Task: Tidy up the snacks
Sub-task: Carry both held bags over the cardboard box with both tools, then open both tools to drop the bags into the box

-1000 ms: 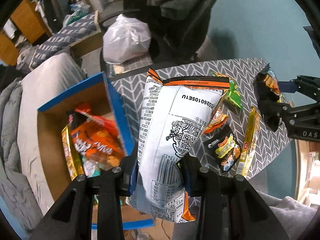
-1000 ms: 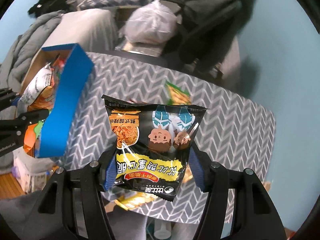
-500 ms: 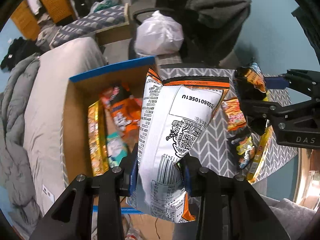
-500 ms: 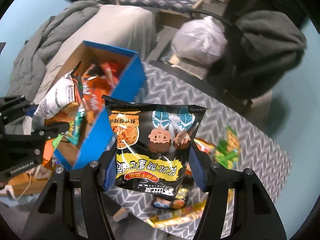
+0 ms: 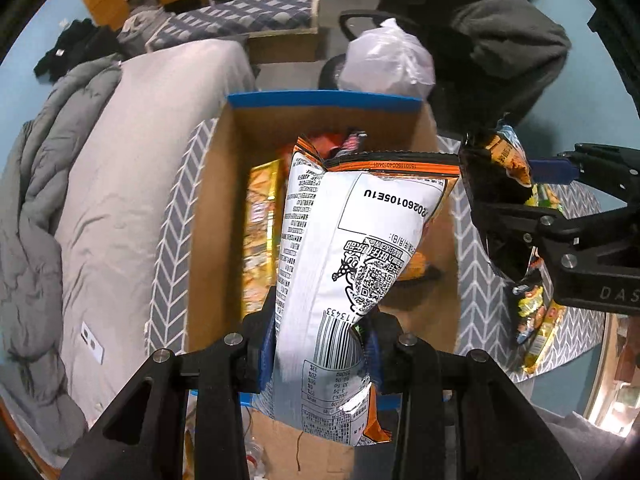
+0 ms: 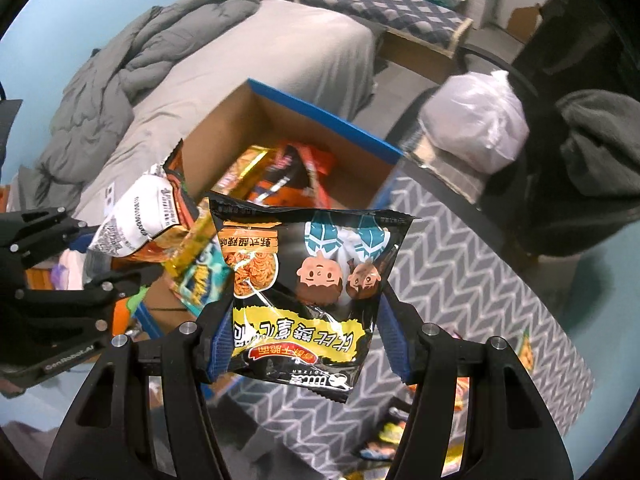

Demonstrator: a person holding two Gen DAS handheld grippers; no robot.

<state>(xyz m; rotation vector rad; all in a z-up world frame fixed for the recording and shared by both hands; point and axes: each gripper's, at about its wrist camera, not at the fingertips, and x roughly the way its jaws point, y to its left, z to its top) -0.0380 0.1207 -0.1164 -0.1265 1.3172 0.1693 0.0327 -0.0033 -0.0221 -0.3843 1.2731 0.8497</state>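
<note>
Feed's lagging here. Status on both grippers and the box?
Left gripper shut on white-orange bag, over open box. Right gripper shut on black noodle pack, beside box. Nothing blocking.

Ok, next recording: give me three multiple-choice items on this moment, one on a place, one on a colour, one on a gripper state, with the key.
1. Where does the white and orange snack bag hang?
A. Over the open cardboard box
B. On the bed
C. Flat on the table

2. What colour is the box's rim?
A. Red
B. Blue
C. Green

3. What is the right gripper doing?
A. Open and empty
B. Resting on the table
C. Clamped on the black noodle packet

Answers:
1. A: in the left wrist view the bag, pinched by the left gripper, hangs in front of the box's open interior, where other snacks lie.
2. B: a blue edge runs along the top of the brown walls in both views.
3. C: both blue pads press the packet's sides in the right wrist view.
</note>
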